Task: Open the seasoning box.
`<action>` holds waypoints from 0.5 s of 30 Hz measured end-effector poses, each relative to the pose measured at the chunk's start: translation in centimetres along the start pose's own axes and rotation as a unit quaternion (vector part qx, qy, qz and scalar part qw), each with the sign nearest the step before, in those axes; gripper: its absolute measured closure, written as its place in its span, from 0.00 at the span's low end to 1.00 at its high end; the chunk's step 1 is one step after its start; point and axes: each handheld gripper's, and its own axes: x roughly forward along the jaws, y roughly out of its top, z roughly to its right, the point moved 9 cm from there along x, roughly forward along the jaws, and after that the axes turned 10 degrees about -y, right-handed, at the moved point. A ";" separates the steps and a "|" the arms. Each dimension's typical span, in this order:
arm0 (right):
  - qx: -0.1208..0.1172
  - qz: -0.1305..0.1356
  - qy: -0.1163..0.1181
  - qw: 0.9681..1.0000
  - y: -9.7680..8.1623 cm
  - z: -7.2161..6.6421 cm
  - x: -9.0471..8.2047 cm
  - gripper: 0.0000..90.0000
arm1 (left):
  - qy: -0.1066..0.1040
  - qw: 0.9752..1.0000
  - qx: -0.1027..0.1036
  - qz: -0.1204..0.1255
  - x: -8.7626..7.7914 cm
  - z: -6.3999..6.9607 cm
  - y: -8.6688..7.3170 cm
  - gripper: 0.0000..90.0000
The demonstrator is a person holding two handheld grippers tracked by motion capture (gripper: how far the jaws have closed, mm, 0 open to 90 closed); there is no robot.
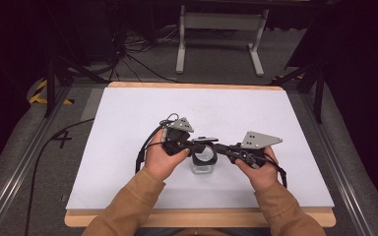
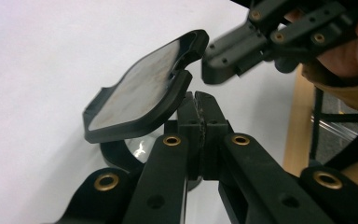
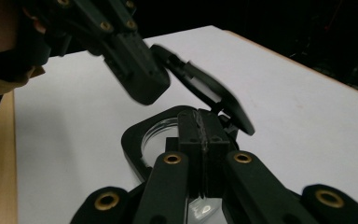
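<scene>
- My left gripper (image 2: 200, 105) has its jaws pressed flat together at the centre of the left gripper view, pad against pad, with nothing between them.
- My right gripper (image 3: 203, 123) is the same in the right gripper view: both jaws closed tight on each other in the lower middle of the frame, gripping nothing.
- In the high view the two grippers meet at the centre of the frame, my left gripper (image 1: 193, 144) coming in from the left and my right gripper (image 1: 221, 147) from the right, tips pointing at each other.
- The jar (image 1: 203, 164) stands just below the centre of the high view, on the white table top (image 1: 128, 123), directly under the two tips. It is clear, with a black collar (image 3: 133, 140) around its mouth.
- Its hinged black lid (image 2: 140, 88) stands tilted open. In the left gripper view it fills the upper middle of the frame, its pale inner face turned toward the camera, just above and left of my closed left jaws.
- In the right gripper view the lid (image 3: 214, 95) slants across the centre, just above my right jaws; my left gripper (image 3: 135, 70) comes down from the upper left with its tip close against the lid's edge. Whether it touches, I cannot tell.
- In the left gripper view my right gripper (image 2: 233, 56) sits at the upper right, its tip just beside the lid's top edge.
- My left hand (image 1: 165, 157) and right hand (image 1: 258, 172) sit in the lower middle of the high view.
</scene>
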 end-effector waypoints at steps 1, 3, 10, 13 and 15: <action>-0.001 -0.005 0.002 1.000 -0.2 0.0 0.1 1.00 | 0.001 1.000 -0.001 0.003 -0.1 -0.1 0.2 1.00; 0.000 -0.025 0.014 1.000 -0.8 -0.4 0.4 1.00 | 0.003 1.000 -0.004 0.009 -0.2 -0.4 0.5 1.00; -0.006 -0.071 0.028 0.997 -1.9 -1.1 0.7 1.00 | 0.014 0.999 -0.012 0.031 -0.6 -1.7 1.4 1.00; -0.004 -0.072 0.028 0.997 -2.0 -1.1 0.7 1.00 | 0.017 0.999 -0.015 0.035 -0.7 -2.1 1.5 1.00; -0.003 -0.073 0.028 0.997 -2.1 -1.1 0.7 1.00 | 0.015 0.999 -0.022 0.043 -0.8 -2.6 1.8 1.00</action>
